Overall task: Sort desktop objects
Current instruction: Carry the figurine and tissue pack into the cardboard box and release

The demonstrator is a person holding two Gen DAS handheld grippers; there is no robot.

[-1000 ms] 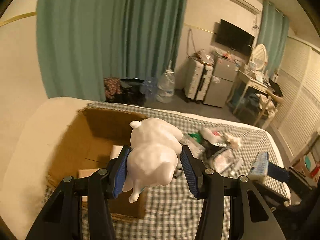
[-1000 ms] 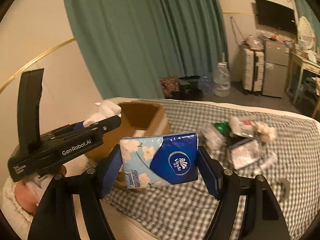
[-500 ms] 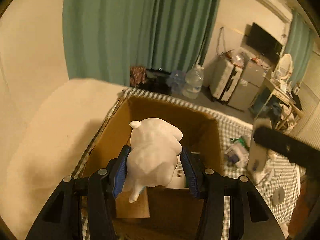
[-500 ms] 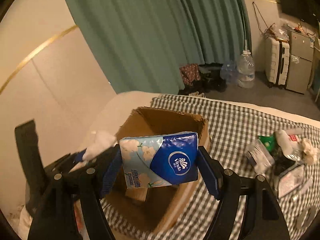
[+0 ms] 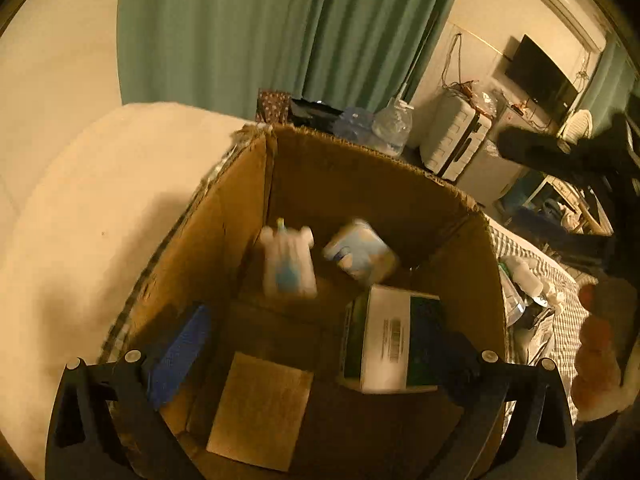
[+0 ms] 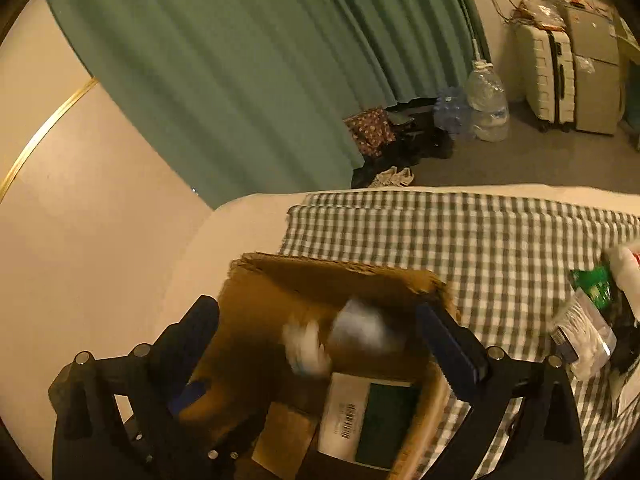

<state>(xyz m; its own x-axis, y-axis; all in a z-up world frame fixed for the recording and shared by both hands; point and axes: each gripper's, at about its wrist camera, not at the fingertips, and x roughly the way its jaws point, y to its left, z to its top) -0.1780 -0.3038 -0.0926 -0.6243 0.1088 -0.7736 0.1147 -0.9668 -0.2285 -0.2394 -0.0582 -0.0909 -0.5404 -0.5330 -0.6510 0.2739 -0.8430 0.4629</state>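
Note:
An open cardboard box stands on the checked cloth. Inside it, blurred by motion, are the white figurine and the blue tissue pack, both loose and free of any gripper. A white and green box and a brown card lie in the carton too. My left gripper is open and empty over the carton. My right gripper is open and empty above the carton's far side.
Several loose packets and a green wrapper lie on the checked cloth to the right of the carton. A cream cushion borders the carton on the left. Green curtains, water jugs and suitcases stand beyond.
Both grippers have opened over the carton. The white figurine has left my left gripper and the tissue pack my right; both are now inside the carton.

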